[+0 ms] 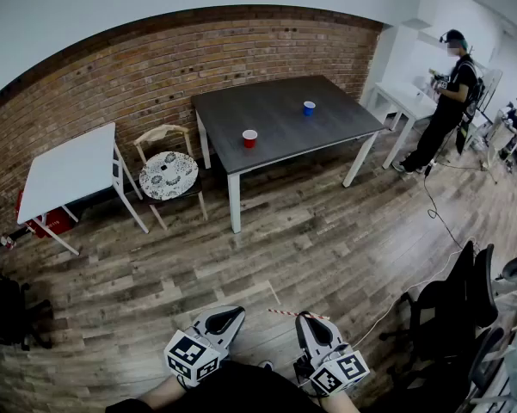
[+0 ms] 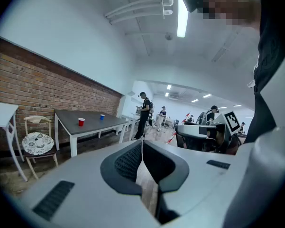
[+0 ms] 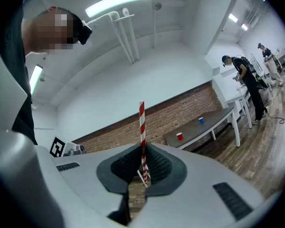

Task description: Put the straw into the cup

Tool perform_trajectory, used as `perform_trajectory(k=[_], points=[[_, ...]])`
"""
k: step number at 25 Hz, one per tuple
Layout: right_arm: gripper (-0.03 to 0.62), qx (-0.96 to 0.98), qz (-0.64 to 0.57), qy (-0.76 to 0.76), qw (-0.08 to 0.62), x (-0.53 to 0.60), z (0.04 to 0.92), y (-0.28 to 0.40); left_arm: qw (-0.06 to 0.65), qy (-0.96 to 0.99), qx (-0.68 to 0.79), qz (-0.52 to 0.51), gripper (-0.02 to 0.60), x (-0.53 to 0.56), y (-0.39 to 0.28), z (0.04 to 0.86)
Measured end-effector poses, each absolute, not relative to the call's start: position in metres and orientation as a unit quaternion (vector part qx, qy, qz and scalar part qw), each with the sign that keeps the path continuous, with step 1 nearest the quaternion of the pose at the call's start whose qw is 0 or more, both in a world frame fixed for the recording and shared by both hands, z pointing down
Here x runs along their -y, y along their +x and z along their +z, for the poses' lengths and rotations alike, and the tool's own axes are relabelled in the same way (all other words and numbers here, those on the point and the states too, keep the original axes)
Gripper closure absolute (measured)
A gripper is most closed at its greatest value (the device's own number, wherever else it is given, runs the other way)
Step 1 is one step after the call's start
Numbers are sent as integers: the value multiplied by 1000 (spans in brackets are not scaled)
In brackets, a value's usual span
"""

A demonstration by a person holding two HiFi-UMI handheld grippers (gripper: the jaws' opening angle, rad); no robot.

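Brick-walled room, wood floor. Dark table [image 1: 284, 119] carries red cup [image 1: 250, 138] and blue cup [image 1: 309, 107], set apart. Right gripper [image 3: 142, 148] pinches striped straw [image 3: 142, 122], well short of the table. Left gripper [image 2: 141, 145] jaws pressed together, nothing between.

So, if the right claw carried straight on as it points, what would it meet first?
Nothing nearby: open floor ahead. Further on, probably the brick wall just beside the dark table, though depth is unclear.
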State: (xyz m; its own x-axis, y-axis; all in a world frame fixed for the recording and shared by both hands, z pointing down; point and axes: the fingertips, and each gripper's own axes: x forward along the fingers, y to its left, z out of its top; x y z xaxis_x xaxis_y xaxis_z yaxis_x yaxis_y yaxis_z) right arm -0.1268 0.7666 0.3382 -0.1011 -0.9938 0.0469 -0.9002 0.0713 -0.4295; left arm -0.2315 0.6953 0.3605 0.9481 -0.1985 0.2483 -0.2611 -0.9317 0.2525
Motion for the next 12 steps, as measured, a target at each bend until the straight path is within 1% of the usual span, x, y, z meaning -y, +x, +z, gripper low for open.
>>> perform_trajectory(k=[7, 12], points=[[545, -720, -163, -665, 115, -697, 341, -144, 134, 980, 113, 92, 558, -623, -245, 359], [545, -711, -152, -682, 77, -651, 349, -153, 144, 981, 106, 79, 558, -574, -250, 368]])
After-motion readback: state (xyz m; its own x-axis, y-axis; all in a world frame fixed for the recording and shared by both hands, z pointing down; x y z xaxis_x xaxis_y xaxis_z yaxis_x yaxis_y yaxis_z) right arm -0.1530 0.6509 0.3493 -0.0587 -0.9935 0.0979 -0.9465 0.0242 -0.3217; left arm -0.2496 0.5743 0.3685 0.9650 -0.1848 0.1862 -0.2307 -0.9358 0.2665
